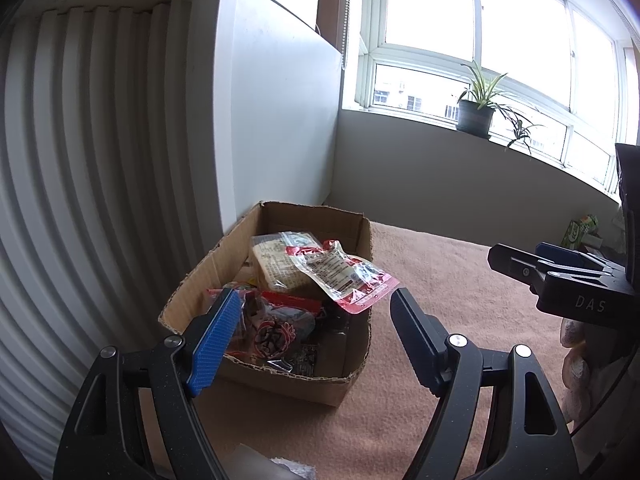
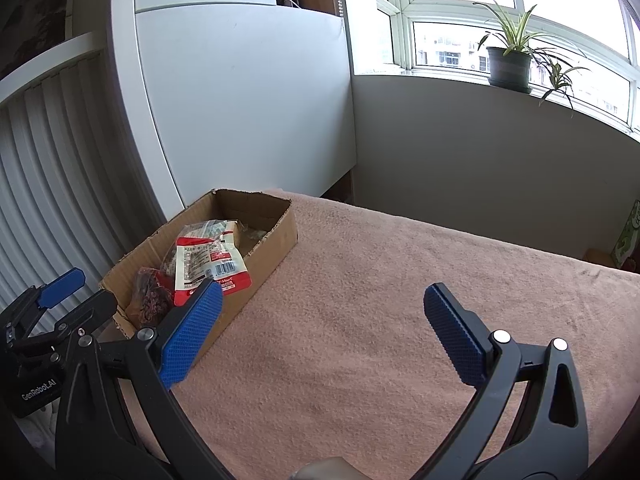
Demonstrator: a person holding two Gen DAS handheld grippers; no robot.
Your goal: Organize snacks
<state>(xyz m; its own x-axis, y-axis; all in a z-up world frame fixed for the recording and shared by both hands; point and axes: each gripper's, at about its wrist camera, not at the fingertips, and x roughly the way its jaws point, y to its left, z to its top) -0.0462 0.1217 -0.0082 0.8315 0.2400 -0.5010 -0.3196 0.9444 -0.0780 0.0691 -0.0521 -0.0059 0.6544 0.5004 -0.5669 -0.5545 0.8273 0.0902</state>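
Pink blanket, snack box ahead of left gripper, right gripper, fingers spread, empty.

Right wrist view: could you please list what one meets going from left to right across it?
left gripper → cardboard box with the red-and-white snack packet → pink blanket → potted plant → green carton.

Right gripper agape, snack packets in cardboard box — left
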